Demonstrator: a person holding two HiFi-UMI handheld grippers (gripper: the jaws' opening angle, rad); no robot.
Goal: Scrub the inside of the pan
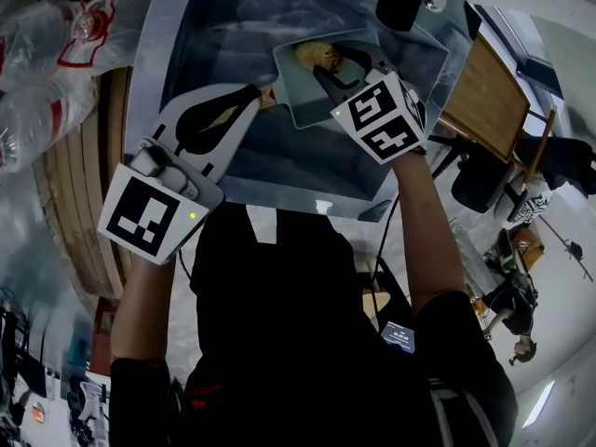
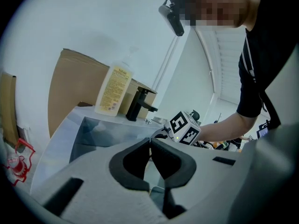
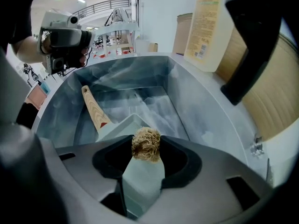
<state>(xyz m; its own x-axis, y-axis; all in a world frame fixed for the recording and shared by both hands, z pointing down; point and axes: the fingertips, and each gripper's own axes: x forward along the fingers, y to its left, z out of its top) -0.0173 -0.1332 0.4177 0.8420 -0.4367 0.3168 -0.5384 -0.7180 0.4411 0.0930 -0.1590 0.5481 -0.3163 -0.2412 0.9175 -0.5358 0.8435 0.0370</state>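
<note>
A pale square pan [image 1: 303, 93] with a wooden handle [image 1: 267, 96] lies in the steel sink [image 1: 223, 26]. My right gripper [image 1: 326, 61] is inside the pan, shut on a tan fibrous scrubber [image 3: 146, 143] held just above the pan's floor [image 3: 142, 181]. The handle [image 3: 93, 108] points up and left, and its end looks free. My left gripper [image 1: 253, 91] hovers over the handle. Its jaws [image 2: 150, 143] are shut tip to tip with nothing seen between them. The left gripper [image 3: 65, 36] stays near the sink's left rim.
A soap bottle [image 2: 113, 90] and a black faucet [image 2: 138, 104] stand on the sink's back edge before a cardboard box [image 2: 74, 87]. Plastic bags [image 1: 56, 63] lie on the wooden counter [image 1: 79, 212] left of the sink.
</note>
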